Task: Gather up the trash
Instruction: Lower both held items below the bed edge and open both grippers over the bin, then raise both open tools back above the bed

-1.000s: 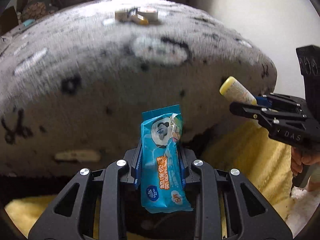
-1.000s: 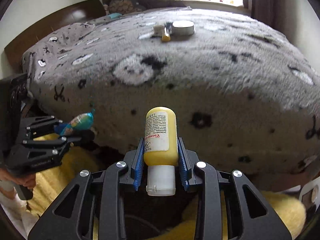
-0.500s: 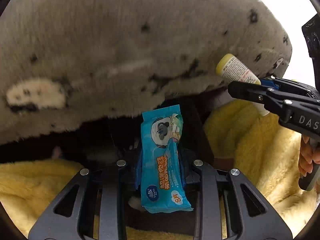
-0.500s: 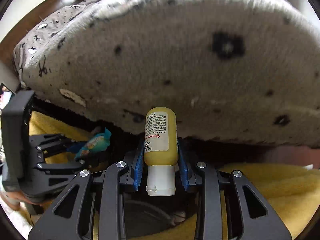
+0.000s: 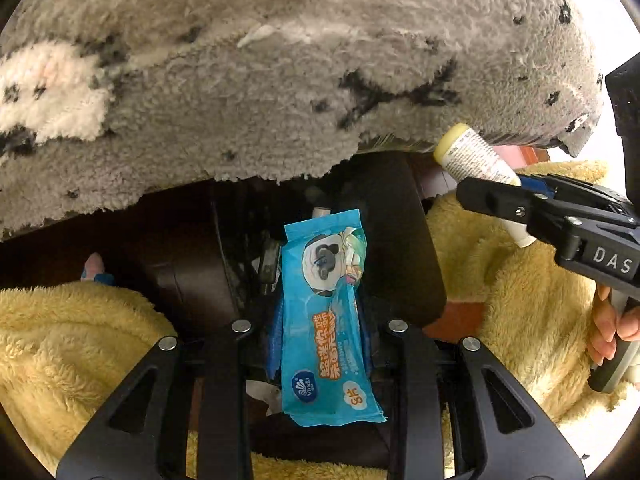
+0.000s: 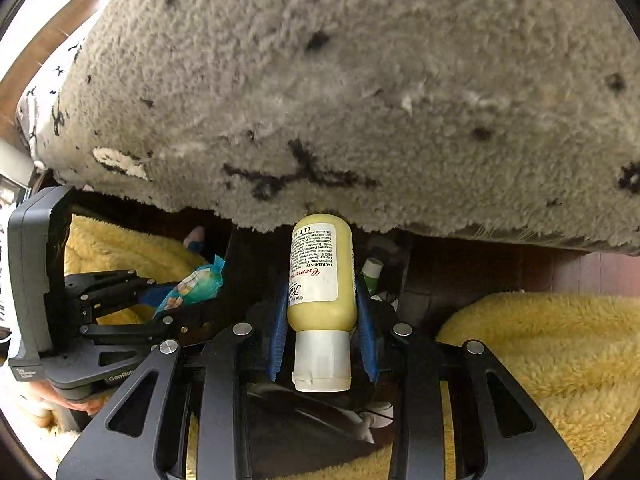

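Drop-off step, by my reading: the left gripper (image 5: 320,320) clamps a blue plastic wipes packet (image 5: 326,312), the right gripper (image 6: 322,312) a yellow lotion bottle (image 6: 322,276) — both poised over a dark bin (image 5: 416,248) below the grey fleece blanket (image 5: 280,80). Next: release inside.

We note grey fleece blanket (image 5: 280,92) with black marks overhanging; yellow fleece (image 6: 540,344) below, both sides of view.
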Demonstrator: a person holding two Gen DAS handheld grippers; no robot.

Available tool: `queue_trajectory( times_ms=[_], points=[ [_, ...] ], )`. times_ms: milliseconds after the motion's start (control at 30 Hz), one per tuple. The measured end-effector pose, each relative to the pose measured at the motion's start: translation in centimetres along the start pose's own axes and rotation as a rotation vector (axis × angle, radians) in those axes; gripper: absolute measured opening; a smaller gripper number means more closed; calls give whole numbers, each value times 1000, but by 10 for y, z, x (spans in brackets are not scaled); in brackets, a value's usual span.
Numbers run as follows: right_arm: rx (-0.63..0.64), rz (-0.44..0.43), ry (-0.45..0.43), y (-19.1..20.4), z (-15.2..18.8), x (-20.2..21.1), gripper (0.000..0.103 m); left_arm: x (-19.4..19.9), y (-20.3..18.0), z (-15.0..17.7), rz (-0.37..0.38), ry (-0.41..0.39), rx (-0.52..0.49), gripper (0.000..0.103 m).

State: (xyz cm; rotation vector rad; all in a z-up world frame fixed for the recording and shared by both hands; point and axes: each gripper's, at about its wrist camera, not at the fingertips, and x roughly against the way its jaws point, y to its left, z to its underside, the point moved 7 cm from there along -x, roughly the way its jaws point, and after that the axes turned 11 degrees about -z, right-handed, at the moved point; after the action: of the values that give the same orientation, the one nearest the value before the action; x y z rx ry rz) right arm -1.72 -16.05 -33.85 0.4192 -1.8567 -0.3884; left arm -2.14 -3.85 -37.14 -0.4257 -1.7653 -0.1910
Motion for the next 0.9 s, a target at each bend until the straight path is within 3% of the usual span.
queue_trajectory(
  times_ms=[267, 367, 533, 667, 833, 900],
  points=[
    [-42, 6, 13, -7, -1, -5, 34, -4, -2, 5, 1, 23, 4, 35],
    [-59, -1, -4, -10, -5, -4, 50, -2, -2, 3, 3, 20, 3, 45],
    [-70, 0, -34, -13, -8, 8, 51, 6, -5, 0, 0, 0, -9, 58],
    [-74, 17, -73, -13, -13, 21, 65, 18, -6, -3, -10, -18, -6, 73],
    [-48, 49, -144, -10, -25, 52, 80, 61, -7, -17, -41, -115, -39, 86],
    [-30, 59, -172, -6, -30, 64, 80, 82, -6, -24, -46, -165, -47, 88]
  ],
)
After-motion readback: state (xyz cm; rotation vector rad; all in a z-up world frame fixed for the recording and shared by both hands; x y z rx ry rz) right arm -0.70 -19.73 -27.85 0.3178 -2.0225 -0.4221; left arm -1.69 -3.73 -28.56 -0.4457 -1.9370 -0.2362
